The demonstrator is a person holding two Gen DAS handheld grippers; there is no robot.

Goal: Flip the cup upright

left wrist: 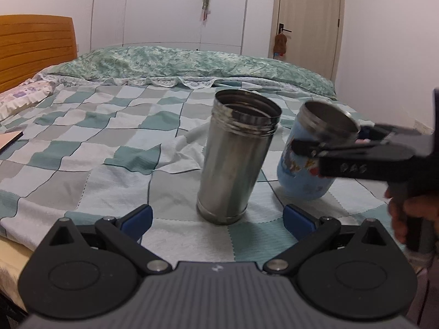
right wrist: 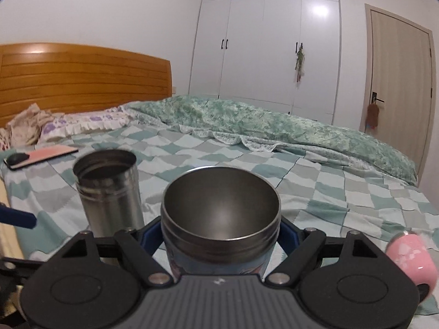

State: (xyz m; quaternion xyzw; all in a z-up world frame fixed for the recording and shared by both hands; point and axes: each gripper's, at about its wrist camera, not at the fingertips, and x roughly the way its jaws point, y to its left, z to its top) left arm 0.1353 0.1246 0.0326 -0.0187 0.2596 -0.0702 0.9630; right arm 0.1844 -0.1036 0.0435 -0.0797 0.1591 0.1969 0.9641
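**Blue cup tilted in the right claw, almost upright**

The left claw (left wrist: 216,220) is seen spread wide and holding nothing, low over the checked bedspread (left wrist: 82,148). Just ahead of it, between its blue pads (left wrist: 137,219), a steel flask (left wrist: 236,153) is found standing on the bed, mouth up, apart from both pads. To the right of the flask, the blue cup (left wrist: 301,175) is held by the right claw (right wrist: 221,235), which is closed on the cup's body just below the steel rim. In the left wrist view the cup appears clear of the bedspread, though contact at its base cannot be ruled out. Its long axis is tilted, the open mouth leaning towards the right claw's side and the base swung towards the flask. The base is judged to need only a small further rotation before it can be set down flat. The soft, wrinkled bedding may let it topple. Farthest right, a pink cup (right wrist: 411,260) is seen lying on its side, nearer the right claw than the left.
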